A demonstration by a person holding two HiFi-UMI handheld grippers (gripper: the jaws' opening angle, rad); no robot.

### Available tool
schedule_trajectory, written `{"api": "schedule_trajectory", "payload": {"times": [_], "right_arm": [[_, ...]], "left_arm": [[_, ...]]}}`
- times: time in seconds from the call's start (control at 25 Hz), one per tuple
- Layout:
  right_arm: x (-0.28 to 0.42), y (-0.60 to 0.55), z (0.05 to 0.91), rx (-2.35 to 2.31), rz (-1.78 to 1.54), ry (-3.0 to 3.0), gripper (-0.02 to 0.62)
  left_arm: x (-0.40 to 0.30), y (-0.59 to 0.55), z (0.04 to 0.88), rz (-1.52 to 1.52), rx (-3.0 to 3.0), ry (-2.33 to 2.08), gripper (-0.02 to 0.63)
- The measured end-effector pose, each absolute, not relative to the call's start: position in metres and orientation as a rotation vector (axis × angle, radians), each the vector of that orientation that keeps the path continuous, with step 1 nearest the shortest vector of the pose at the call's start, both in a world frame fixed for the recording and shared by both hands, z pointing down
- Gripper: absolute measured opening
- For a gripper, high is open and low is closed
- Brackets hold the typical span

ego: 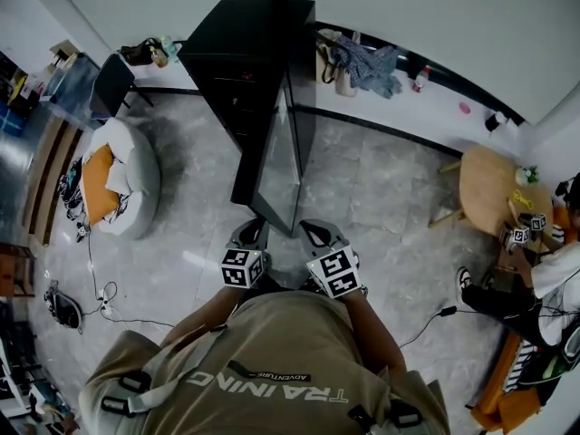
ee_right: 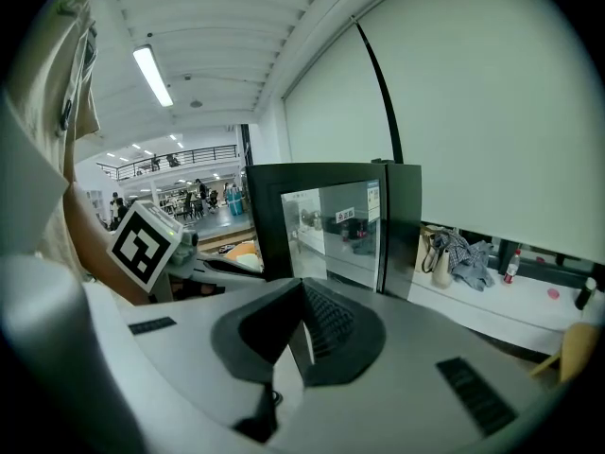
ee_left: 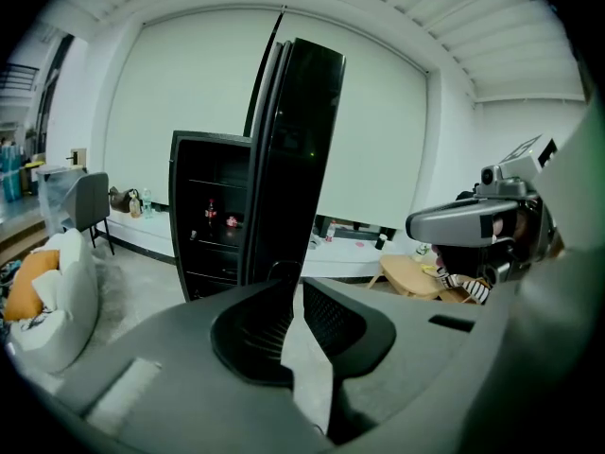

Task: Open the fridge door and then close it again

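Note:
The black fridge (ego: 237,66) stands against the far wall with its tall door (ego: 276,166) swung wide open towards me. Its free edge points at the gap between my two grippers. My left gripper (ego: 251,234) is just left of that edge, and its jaws are shut on nothing. In the left gripper view the gripper (ee_left: 296,282) faces the door's edge (ee_left: 298,159), with lit shelves and bottles (ee_left: 213,218) to the left. My right gripper (ego: 315,234) is just right of the edge, also shut and empty. In the right gripper view the gripper (ee_right: 303,285) faces the door's glossy face (ee_right: 331,230).
A white beanbag with an orange cushion (ego: 122,184) lies on the floor at left, with cables (ego: 100,302) nearby. A round wooden table (ego: 494,188) and a seated person (ego: 544,288) are at right. Bags and clothes (ego: 362,66) sit on the ledge behind the fridge.

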State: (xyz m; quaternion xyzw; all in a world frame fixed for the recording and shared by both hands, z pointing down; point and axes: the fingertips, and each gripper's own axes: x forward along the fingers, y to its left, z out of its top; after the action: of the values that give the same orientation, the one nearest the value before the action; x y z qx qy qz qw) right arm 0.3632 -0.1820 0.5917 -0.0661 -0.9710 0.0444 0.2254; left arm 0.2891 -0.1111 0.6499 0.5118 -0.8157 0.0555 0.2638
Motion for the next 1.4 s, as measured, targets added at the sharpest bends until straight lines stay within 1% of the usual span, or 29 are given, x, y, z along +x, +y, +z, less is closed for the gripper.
{"api": "schedule_trajectory", "payload": {"times": [0.48,0.64,0.8,1.0,1.4], "right_arm": [[0.369,-0.177,0.599,-0.248,0.156,-2.666,-0.003],[0.369,-0.174,0.6,-0.241,0.164,-2.658,-0.003],[0.364,-0.172,0.599,-0.237,0.169,-2.652,-0.003],[0.354,-0.162,0.603,-0.263,0.175,-2.629,-0.003],[0.326,-0.136,0.618,-0.348,0.145,-2.557,-0.002]], "left_arm": [[0.301,-0.123,0.646,0.172,1.42,-2.191,0.027],[0.304,-0.118,0.637,0.164,1.465,-2.179,0.001],[0.306,-0.112,0.62,0.139,1.535,-2.171,0.0],[0.299,-0.089,0.615,0.098,1.521,-2.174,0.0],[0.271,-0.022,0.631,0.049,1.368,-2.198,0.0]]}}
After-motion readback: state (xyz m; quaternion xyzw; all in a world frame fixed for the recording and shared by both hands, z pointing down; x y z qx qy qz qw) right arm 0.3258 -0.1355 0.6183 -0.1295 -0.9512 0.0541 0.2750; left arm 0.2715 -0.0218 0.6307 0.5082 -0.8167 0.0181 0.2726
